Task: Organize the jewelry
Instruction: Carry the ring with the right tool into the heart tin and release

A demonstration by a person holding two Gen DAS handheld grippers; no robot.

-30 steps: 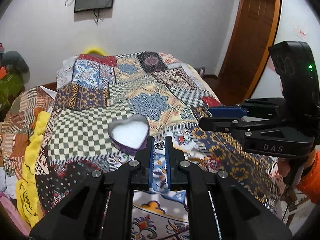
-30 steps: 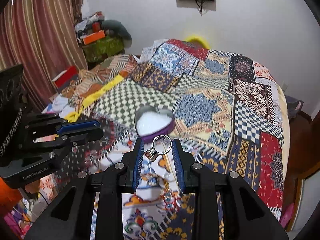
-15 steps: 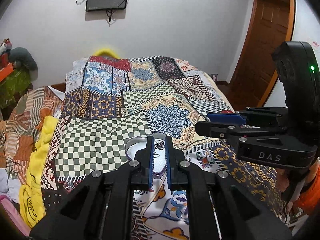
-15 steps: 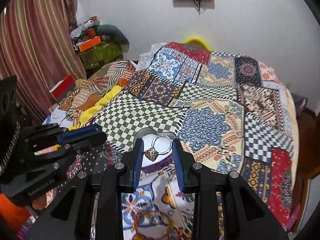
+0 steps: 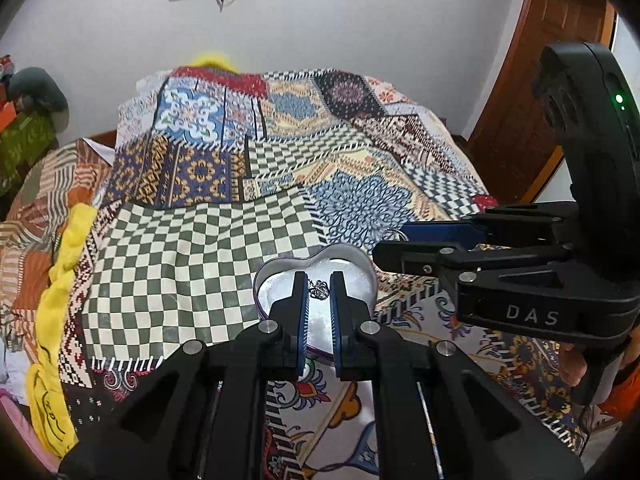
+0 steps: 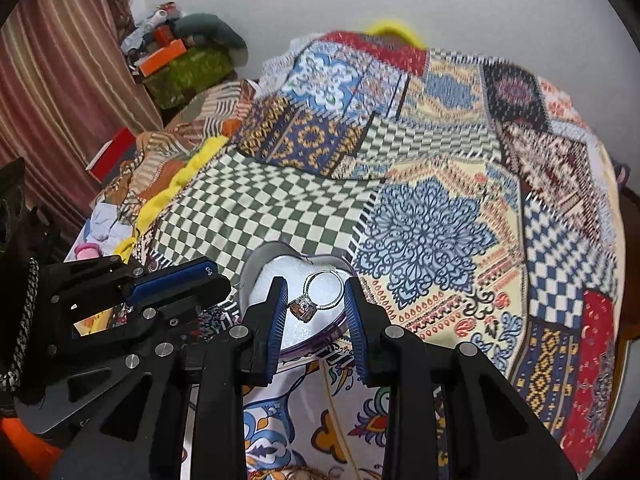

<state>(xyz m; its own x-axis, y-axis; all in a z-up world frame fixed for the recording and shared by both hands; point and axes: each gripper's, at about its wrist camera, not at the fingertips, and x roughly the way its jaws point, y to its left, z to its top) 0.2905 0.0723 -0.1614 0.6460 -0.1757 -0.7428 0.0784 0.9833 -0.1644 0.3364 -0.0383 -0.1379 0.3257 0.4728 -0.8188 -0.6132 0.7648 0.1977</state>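
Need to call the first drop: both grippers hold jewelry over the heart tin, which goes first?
Probably left: its gripper, pinching a small charm, sits over the heart tin; the right gripper's ring is nearer the rim.

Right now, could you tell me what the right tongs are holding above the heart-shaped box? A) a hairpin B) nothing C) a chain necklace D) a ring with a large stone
D: the right tongs grip a ring with a large stone over the heart-shaped box.

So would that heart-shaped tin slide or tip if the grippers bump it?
Probably slides: the heart-shaped tin looks thin, nearly empty, and rests on a soft patterned bedspread. Its low, wide shape makes tipping unlikely, though the fabric could let it rock.
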